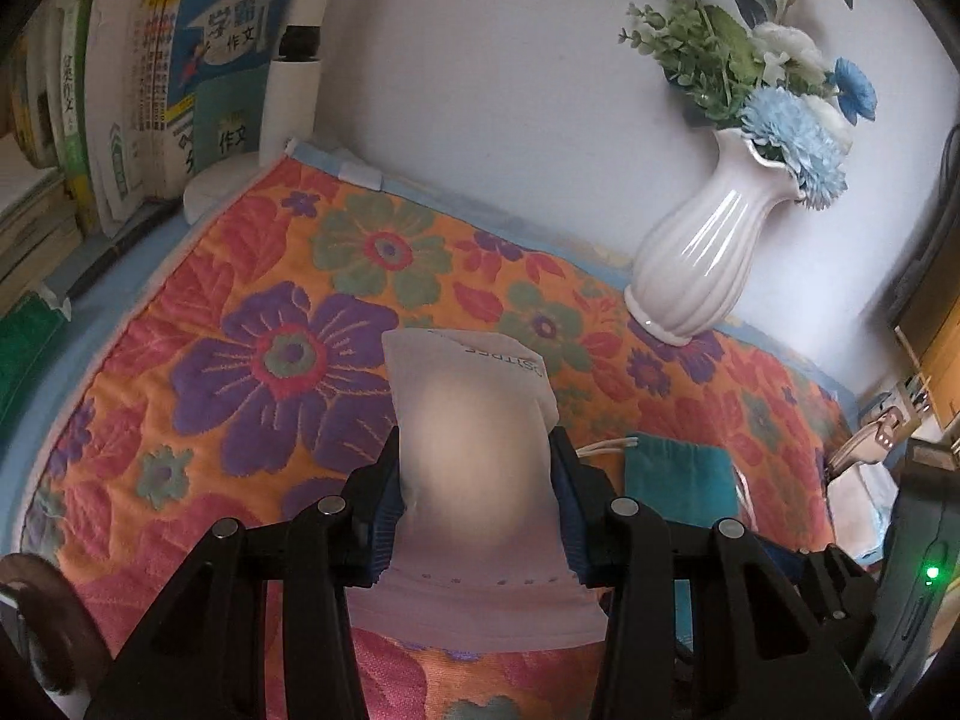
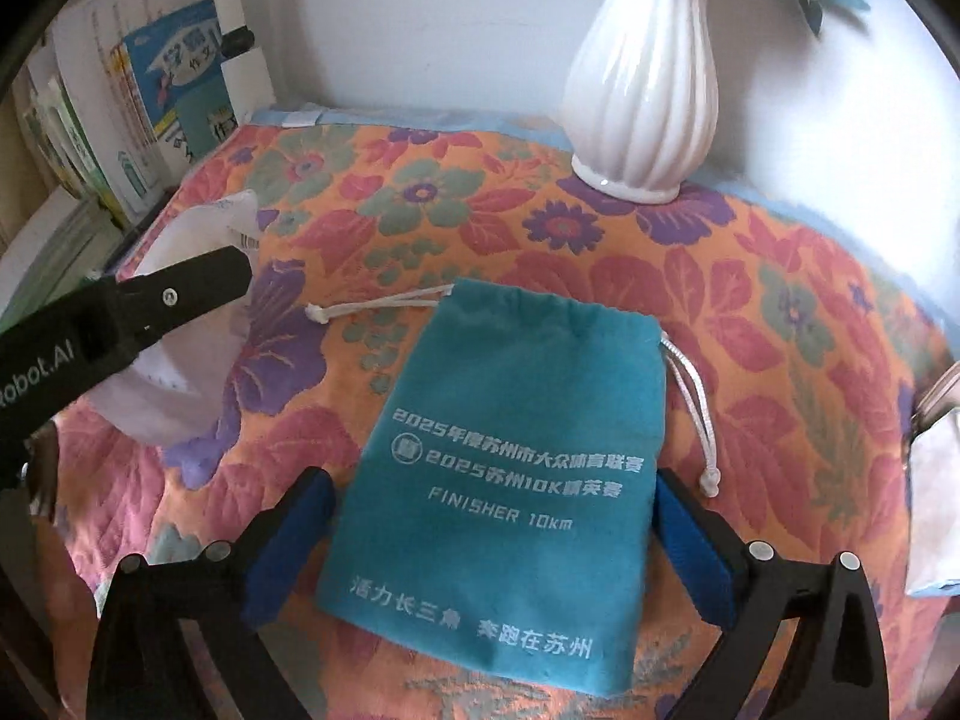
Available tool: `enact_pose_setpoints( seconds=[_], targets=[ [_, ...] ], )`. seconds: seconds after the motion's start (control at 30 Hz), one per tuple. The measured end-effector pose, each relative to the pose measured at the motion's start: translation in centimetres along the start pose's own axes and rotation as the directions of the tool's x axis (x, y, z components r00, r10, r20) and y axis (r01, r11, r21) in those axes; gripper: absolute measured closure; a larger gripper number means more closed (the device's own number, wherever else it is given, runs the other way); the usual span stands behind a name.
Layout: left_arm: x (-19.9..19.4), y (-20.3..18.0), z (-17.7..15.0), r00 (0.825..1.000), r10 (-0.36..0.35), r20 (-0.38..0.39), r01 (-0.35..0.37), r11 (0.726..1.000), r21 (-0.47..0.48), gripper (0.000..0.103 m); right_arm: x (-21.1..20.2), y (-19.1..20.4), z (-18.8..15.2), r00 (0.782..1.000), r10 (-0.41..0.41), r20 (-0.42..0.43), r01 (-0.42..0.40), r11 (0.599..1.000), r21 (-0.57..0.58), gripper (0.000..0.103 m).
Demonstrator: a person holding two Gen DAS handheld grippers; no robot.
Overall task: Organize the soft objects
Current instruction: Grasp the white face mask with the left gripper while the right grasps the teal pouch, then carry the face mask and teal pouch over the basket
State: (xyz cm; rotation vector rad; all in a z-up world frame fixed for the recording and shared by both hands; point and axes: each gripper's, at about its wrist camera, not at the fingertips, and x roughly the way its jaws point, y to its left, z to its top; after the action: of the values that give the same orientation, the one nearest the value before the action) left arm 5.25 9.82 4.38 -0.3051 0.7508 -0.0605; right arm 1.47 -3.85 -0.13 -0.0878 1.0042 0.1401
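Sorting looks barely begun: left tongs [image 1: 474,480] pinch a pale soft packet [image 1: 474,450], while right tongs [image 2: 489,540], spread, straddle the ungripped teal velvet drawstring pouch [image 2: 498,468].

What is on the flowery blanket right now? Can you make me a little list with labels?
surface: flowery quilt
left gripper: shut on a white soft packet, lifted off the quilt
right gripper: open, fingers on either side of the teal pouch, not squeezing it
teal pouch: lying flat, white print, drawstring loose at its side
vase: white, upright at the back, blue flowers
books: standing at the back left
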Motion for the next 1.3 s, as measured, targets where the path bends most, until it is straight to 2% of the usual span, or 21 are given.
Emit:
enact_pose_setpoints(
  seconds=[0.03, 0.13, 0.2, 0.27, 0.3, 0.37, 0.47, 0.5, 0.63, 0.67, 0.73, 0.77, 0.8, 0.87, 0.97, 1.03, 1.07, 1.1, 1.17, 1.23, 1.3],
  targets=[
    [0.0, -0.1, -0.1, 1.000, 0.002, 0.001, -0.002, 1.000, 0.009, 0.062, -0.1, -0.1, 0.0, 1.000, -0.006, 0.006, 0.006, 1.000, 0.004, 0.007],
    [-0.1, -0.9, -0.3, 1.000, 0.013, 0.007, -0.013, 0.999, 0.050, 0.062, -0.6, -0.5, 0.0, 0.999, -0.008, 0.036, 0.007, 1.000, 0.016, 0.032],
    [-0.1, -1.2, -0.5, 1.000, 0.017, 0.012, -0.018, 0.997, 0.074, 0.062, -1.2, -0.8, -0.2, 0.998, -0.010, 0.062, 0.009, 1.000, 0.013, 0.064],
    [-0.3, -1.6, -0.6, 0.999, 0.035, 0.024, -0.037, 0.995, 0.094, 0.062, -2.0, -1.2, -0.6, 0.996, 0.031, 0.086, -0.032, 0.999, 0.009, 0.081],
    [-0.4, -1.8, -0.7, 0.999, 0.038, 0.030, -0.041, 0.994, 0.103, 0.062, -2.6, -1.3, -1.0, 0.994, 0.018, 0.105, -0.018, 1.000, -0.006, 0.086],
    [-0.4, -1.9, -0.7, 0.999, 0.031, 0.032, -0.035, 0.993, 0.116, 0.062, -3.4, -1.7, -1.8, 0.994, 0.018, 0.109, -0.016, 1.000, -0.017, 0.087],
    [-0.4, -2.1, -0.8, 0.999, 0.030, 0.030, -0.034, 0.992, 0.121, 0.062, -5.1, -3.6, -3.5, 0.984, 0.148, 0.101, -0.149, 0.989, 0.002, 0.087],
    [-0.5, -2.1, -0.8, 0.999, 0.028, 0.030, -0.031, 0.992, 0.121, 0.062, -5.5, -4.0, -3.9, 0.982, 0.164, 0.095, -0.164, 0.986, -0.006, 0.087],
    [-0.5, -2.2, -0.9, 0.999, 0.025, 0.028, -0.029, 0.992, 0.125, 0.062, -5.3, -5.1, -5.0, 0.987, 0.158, 0.040, -0.157, 0.987, -0.025, 0.086],
    [-0.5, -2.3, -0.9, 0.999, 0.027, 0.027, -0.030, 0.992, 0.126, 0.062, -5.0, -5.3, -5.2, 0.986, 0.167, 0.029, -0.167, 0.986, -0.012, 0.082],
    [-0.4, -2.3, -0.9, 0.999, 0.025, 0.023, -0.028, 0.991, 0.130, 0.062, -4.5, -5.9, -5.0, 0.978, 0.206, 0.018, -0.207, 0.978, 0.039, 0.065],
    [-0.3, -2.3, -0.9, 0.999, 0.024, 0.021, -0.027, 0.991, 0.132, 0.062, -4.4, -6.0, -4.9, 0.969, 0.246, 0.018, -0.247, 0.967, 0.064, 0.048],
    [-0.3, -2.3, -0.8, 1.000, 0.024, 0.020, -0.027, 0.991, 0.134, 0.062, -4.2, -5.9, -4.8, 0.965, 0.260, 0.022, -0.261, 0.962, 0.075, 0.040],
    [-0.2, -2.4, -0.8, 1.000, 0.023, 0.014, -0.025, 0.990, 0.137, 0.062, -3.9, -4.7, -4.7, 0.980, 0.196, 0.024, -0.197, 0.979, 0.044, 0.039],
    [-0.1, -2.5, -0.9, 1.000, 0.024, 0.015, -0.026, 0.989, 0.145, 0.062, -3.5, -2.6, -5.0, 0.998, 0.058, 0.038, -0.056, 0.998, -0.033, 0.043],
    [-0.2, -2.7, -0.9, 0.999, 0.027, 0.017, -0.030, 0.988, 0.154, 0.062, -3.9, -1.6, -5.3, 0.998, 0.011, 0.062, -0.007, 0.997, -0.071, 0.061],
    [-0.2, -2.8, -1.0, 0.999, 0.029, 0.019, -0.032, 0.987, 0.160, 0.062, -4.1, -1.5, -5.4, 0.998, 0.008, 0.069, -0.002, 0.997, -0.079, 0.073],
    [-0.2, -2.9, -1.0, 0.999, 0.031, 0.024, -0.034, 0.986, 0.166, 0.062, -4.3, -1.6, -5.5, 0.997, 0.007, 0.072, -0.001, 0.997, -0.080, 0.079],
    [-0.5, -3.3, -1.1, 0.999, 0.022, 0.034, -0.028, 0.983, 0.182, 0.062, -4.6, -2.2, -5.7, 0.997, 0.042, 0.067, -0.038, 0.998, -0.054, 0.084],
    [-0.9, -3.8, -1.4, 0.999, -0.004, 0.034, -0.002, 0.980, 0.199, 0.062, -5.6, -3.6, -6.4, 0.992, 0.106, 0.067, -0.107, 0.994, 0.005, 0.085],
    [-1.4, -4.9, -1.9, 0.999, -0.042, 0.016, 0.037, 0.975, 0.218, 0.062, -6.4, -4.6, -7.2, 0.989, 0.130, 0.069, -0.133, 0.990, 0.036, 0.085]
  ],
)
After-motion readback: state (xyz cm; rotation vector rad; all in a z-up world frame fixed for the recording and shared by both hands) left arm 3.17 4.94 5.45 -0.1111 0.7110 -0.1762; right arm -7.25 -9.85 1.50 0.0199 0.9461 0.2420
